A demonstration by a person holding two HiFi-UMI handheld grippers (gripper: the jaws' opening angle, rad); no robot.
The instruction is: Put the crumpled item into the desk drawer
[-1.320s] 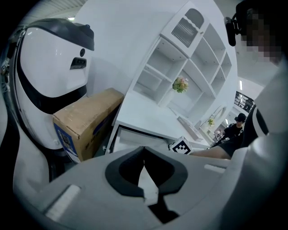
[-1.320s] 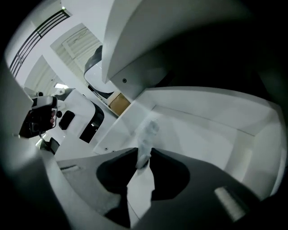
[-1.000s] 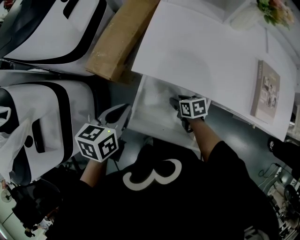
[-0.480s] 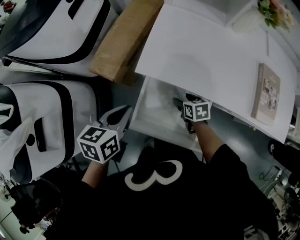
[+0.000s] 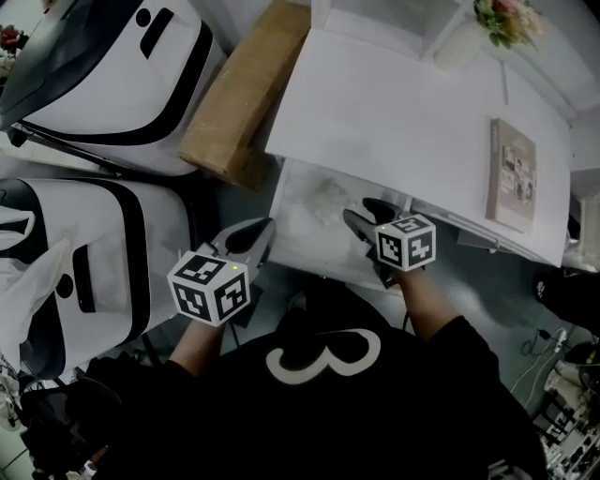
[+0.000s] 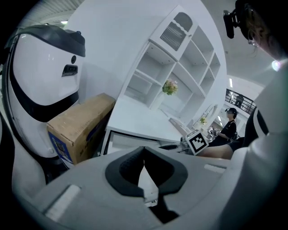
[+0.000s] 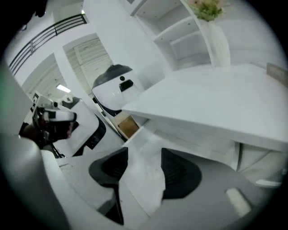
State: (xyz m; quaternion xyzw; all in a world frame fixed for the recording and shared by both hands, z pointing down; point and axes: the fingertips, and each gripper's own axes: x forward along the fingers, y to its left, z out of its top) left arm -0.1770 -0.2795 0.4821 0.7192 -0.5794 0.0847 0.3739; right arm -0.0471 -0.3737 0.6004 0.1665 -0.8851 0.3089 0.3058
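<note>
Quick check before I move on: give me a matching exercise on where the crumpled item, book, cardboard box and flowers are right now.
Things:
1. crumpled item
2. book
3. cardboard box
4. flowers

Places:
A. lying flat on the desk, right part
B. inside the open drawer
C. off the desk, beside its left end
D. at the desk's far edge

Pairs: 1-B, 2-A, 3-C, 4-D

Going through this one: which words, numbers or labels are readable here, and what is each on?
"3": large white numeral on the person's black shirt.
Book: cover print too small to read.
Cardboard box: blue label on its end, too blurred to read.
</note>
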